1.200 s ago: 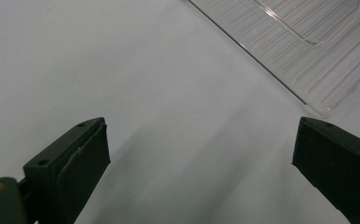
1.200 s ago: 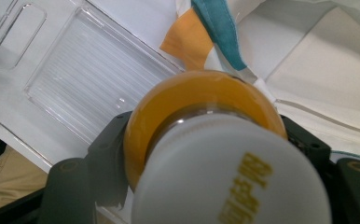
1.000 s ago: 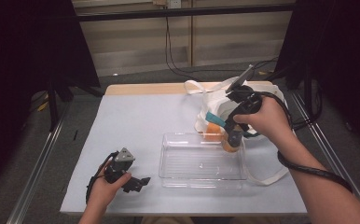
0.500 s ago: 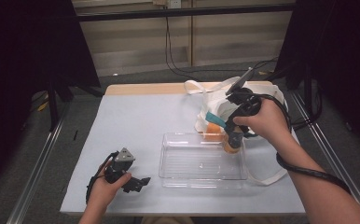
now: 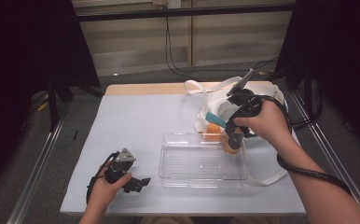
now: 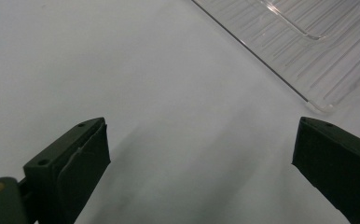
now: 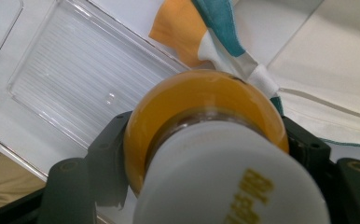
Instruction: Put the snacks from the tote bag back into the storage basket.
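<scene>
An orange bottle with a white cap hangs over the far right corner of a clear plastic tray. My right gripper is shut on it and points down. In the right gripper view the bottle sits between the black jaws of my right gripper, with the tray below it. My left gripper lies on the white table near the front left, held by a hand. Its jaws stand wide apart over bare table, with the tray's corner ahead.
A white tote bag with long straps lies at the far right behind the tray. An orange and teal cloth pokes out of it. A black cable loops around the right forearm.
</scene>
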`<state>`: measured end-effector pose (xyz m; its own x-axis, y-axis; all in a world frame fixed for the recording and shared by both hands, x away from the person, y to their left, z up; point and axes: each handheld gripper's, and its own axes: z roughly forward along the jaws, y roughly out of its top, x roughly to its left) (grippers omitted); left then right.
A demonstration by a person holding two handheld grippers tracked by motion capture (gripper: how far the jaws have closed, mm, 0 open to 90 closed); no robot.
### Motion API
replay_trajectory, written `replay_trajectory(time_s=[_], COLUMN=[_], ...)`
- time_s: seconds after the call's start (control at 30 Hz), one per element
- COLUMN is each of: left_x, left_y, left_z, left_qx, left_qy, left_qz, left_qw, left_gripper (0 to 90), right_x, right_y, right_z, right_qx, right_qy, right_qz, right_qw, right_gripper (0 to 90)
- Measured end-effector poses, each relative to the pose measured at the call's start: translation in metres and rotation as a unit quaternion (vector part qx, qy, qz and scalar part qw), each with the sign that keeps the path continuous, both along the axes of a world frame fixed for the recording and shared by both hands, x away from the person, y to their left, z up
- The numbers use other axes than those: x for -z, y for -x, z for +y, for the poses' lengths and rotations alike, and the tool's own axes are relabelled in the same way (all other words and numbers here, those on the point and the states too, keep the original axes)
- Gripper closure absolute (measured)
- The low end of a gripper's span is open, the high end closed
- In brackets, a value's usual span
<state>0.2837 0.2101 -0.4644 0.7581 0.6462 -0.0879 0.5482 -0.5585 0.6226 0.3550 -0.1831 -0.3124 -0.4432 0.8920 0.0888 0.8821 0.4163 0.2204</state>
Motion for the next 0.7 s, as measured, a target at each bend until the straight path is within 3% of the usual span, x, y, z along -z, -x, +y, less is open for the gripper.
replay_trajectory(time_s=[0.7], left_x=[0.0], left_y=[0.0], left_z=[0.0], left_qx=[0.001], left_qy=[-0.002], left_qz=[0.004], left_qw=[1.0], left_gripper=[3.8], right_x=[0.014], right_y=[0.002], right_z=[0.0], right_qx=[0.006], right_qy=[0.002], right_qz=[0.006], right_qw=[1.0], right_gripper=[30.3])
